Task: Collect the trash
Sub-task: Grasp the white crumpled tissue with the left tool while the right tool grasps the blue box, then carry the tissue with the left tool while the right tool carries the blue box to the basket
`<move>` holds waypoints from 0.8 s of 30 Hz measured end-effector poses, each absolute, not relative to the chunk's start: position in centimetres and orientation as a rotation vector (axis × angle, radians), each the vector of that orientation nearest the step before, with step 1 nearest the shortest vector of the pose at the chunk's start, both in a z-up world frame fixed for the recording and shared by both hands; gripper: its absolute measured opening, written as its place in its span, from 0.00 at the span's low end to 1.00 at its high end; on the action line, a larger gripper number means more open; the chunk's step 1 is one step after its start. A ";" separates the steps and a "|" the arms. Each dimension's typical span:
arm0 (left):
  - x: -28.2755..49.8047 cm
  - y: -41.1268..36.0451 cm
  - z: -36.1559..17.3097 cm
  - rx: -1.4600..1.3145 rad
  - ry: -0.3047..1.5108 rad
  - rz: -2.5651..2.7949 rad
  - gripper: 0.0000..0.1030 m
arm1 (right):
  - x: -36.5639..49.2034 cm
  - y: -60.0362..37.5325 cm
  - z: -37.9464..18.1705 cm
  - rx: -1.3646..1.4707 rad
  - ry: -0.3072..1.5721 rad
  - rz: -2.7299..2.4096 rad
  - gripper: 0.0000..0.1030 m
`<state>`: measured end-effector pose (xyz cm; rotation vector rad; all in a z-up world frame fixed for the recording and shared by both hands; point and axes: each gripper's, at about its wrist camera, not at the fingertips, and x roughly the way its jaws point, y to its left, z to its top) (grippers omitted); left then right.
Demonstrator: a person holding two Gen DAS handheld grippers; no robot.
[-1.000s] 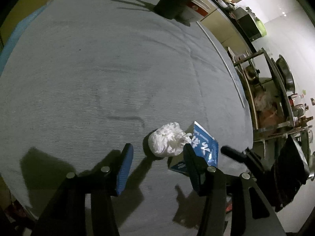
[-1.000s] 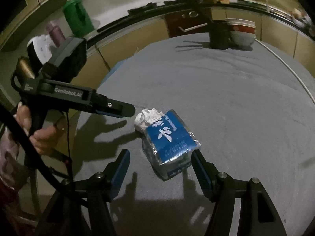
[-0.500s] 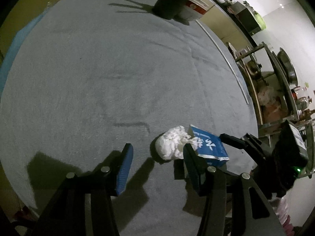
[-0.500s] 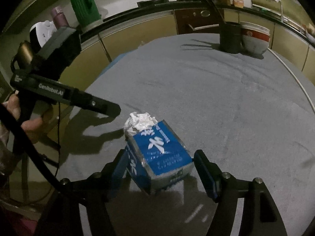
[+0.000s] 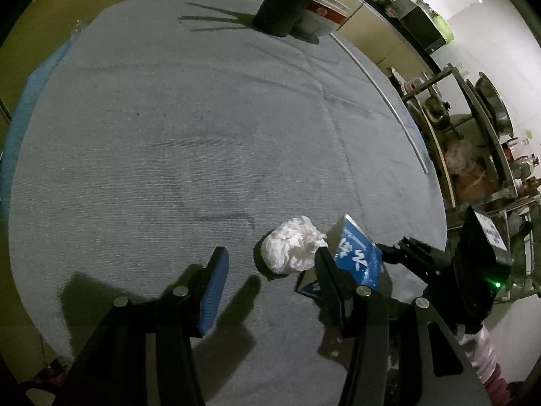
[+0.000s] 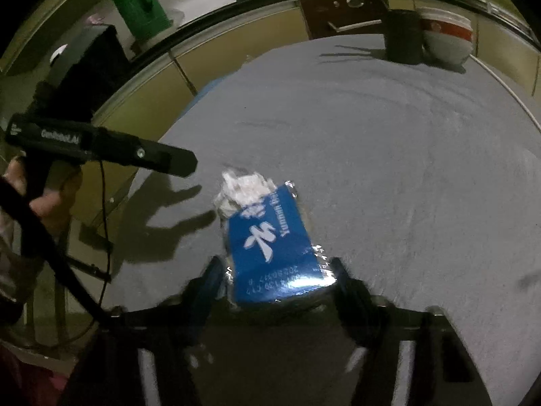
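Observation:
A crumpled white tissue wad [image 5: 292, 248] lies on the grey tablecloth [image 5: 169, 135], just ahead of my left gripper's right finger. A blue foil packet [image 5: 358, 258] with white lettering stands tilted right beside it, touching it. My left gripper [image 5: 270, 270] is open and empty, hovering just short of the wad. In the right wrist view the packet [image 6: 274, 253] sits between the fingers of my right gripper [image 6: 275, 282], which is closed around its near end. The wad [image 6: 241, 193] shows behind the packet.
A black cup with utensils [image 5: 282, 13] and a white-and-red bowl [image 5: 319, 22] stand at the table's far edge. A green jug [image 6: 142, 0] sits on the counter beyond. Metal racks with pots [image 5: 473, 128] stand to the right of the table.
My right gripper moved forward onto the blue packet and closed around it, tipping it up on edge. My left gripper edged slightly towards the tissue wad.

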<state>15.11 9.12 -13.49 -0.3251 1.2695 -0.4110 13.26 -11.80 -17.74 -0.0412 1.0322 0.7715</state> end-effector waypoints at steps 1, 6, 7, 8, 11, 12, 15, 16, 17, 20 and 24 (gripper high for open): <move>15.1 9.1 -13.5 -0.319 1.269 -0.412 0.52 | 13.0 -12.3 -17.7 -0.030 1.030 0.752 0.61; 15.1 6.2 -13.3 -0.268 1.238 -0.403 0.66 | 10.4 -16.1 -16.8 0.074 0.987 0.680 0.61; 15.1 5.4 -13.4 -0.255 1.230 -0.391 0.70 | 9.6 -17.1 -16.6 0.092 0.977 0.657 0.61; 15.1 4.8 -13.6 -0.244 1.223 -0.385 0.71 | 8.8 -18.0 -16.3 0.104 0.968 0.634 0.61; 15.3 2.7 -14.9 -0.149 1.209 -0.344 0.71 | 6.5 -19.9 -15.9 0.140 0.947 0.580 0.61; 15.3 2.2 -15.7 -0.122 1.215 -0.306 0.71 | 5.4 -20.7 -15.6 0.159 0.936 0.559 0.61; 14.8 2.7 -16.7 -0.122 1.181 -0.246 0.45 | 2.6 -22.2 -14.9 0.206 0.905 0.519 0.61; 14.6 2.9 -16.5 -0.120 1.159 -0.238 0.44 | 1.9 -22.5 -14.7 0.210 0.897 0.507 0.61; 14.3 3.1 -16.3 -0.130 1.145 -0.237 0.42 | 1.1 -22.8 -14.4 0.209 0.885 0.491 0.61; 12.7 3.4 -14.5 -0.126 1.070 -0.225 0.41 | -1.1 -23.7 -13.7 0.237 0.848 0.458 0.61; 9.3 2.0 -10.7 -0.049 0.961 -0.244 0.41 | -2.7 -25.0 -12.9 0.278 0.800 0.430 0.61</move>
